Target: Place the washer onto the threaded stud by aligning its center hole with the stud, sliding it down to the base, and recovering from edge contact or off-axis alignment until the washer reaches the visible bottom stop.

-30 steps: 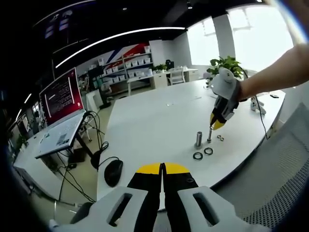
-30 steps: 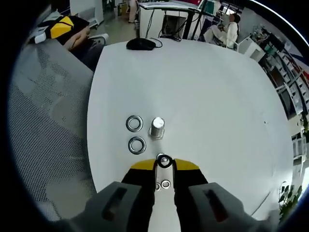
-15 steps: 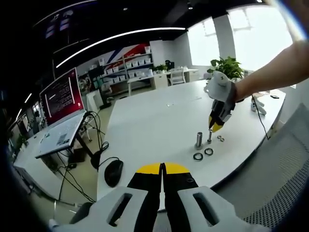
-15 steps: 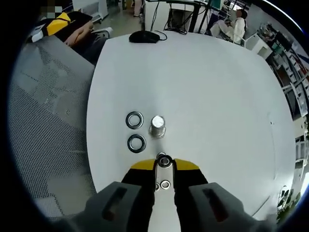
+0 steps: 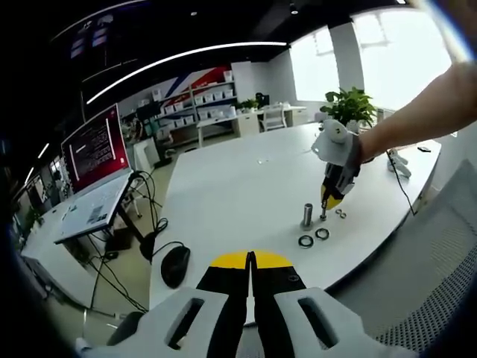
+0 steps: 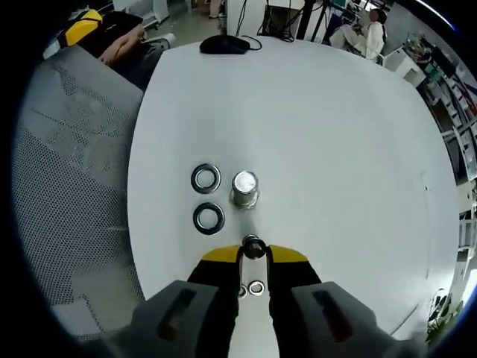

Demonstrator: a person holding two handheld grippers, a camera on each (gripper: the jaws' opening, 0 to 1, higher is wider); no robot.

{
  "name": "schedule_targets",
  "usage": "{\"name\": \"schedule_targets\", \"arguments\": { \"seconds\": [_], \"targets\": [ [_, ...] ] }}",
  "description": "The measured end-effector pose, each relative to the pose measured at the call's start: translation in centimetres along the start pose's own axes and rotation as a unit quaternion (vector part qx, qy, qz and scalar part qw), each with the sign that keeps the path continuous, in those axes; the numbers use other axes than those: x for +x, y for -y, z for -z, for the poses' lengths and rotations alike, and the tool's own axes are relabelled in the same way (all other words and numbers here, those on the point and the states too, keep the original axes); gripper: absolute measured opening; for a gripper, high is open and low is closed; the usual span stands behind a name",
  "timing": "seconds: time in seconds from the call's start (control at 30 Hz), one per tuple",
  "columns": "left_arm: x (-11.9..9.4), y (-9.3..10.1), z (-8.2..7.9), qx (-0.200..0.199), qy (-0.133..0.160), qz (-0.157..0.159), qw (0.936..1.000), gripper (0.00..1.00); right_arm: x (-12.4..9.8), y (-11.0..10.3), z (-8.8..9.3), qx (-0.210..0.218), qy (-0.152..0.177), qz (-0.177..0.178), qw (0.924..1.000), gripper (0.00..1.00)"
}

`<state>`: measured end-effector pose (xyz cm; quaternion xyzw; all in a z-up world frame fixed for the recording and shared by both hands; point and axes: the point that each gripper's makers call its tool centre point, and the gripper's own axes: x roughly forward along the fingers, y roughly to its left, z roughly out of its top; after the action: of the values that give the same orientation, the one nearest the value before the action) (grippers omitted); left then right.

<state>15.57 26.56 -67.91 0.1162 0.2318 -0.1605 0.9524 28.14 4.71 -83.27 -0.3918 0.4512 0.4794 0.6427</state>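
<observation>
On the white table (image 6: 335, 149), just ahead of my right gripper (image 6: 253, 250), a small washer (image 6: 253, 247) sits pinched between my yellow-tipped jaws, which are closed down to a narrow gap around it. It seems to sit atop a thin stud (image 5: 323, 216); from above I cannot tell whether the hole is over the stud's tip. Beyond the washer stands a short metal cylinder (image 6: 245, 188), upright, and beside it lie two larger dark rings (image 6: 206, 178), one near the cylinder's top and the other (image 6: 209, 217) closer to me, both flat on the table. Two small washers (image 6: 256, 287) lie on the table down between my jaws, nearer my hand.

My left gripper (image 5: 251, 259) hangs well back from all this, off the table's near edge, its jaws pressed together with nothing between them. From there I see my right gripper (image 5: 329, 203) pointing down at the stud beside the cylinder (image 5: 306, 215), and a black mouse (image 5: 175, 265) lying at the table's corner.
</observation>
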Motion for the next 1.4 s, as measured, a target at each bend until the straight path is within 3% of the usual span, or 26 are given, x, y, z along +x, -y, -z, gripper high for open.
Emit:
{"name": "schedule_targets", "arguments": {
  "seconds": [0.63,0.97,1.4],
  "targets": [
    [0.0,0.0,0.0,-0.002,0.000,-0.001,1.0000,0.00,2.1,0.0,0.8,0.010,-0.014,-0.007,0.9998,0.15],
    [0.0,0.0,0.1,-0.001,-0.001,0.001,1.0000,0.00,1.4,0.1,1.5,0.027,0.002,-0.001,0.9996,0.23],
    [-0.1,0.1,0.0,0.000,0.002,0.002,1.0000,0.00,0.2,-0.7,4.4,0.082,0.015,0.005,0.9965,0.25]
  ]
}}
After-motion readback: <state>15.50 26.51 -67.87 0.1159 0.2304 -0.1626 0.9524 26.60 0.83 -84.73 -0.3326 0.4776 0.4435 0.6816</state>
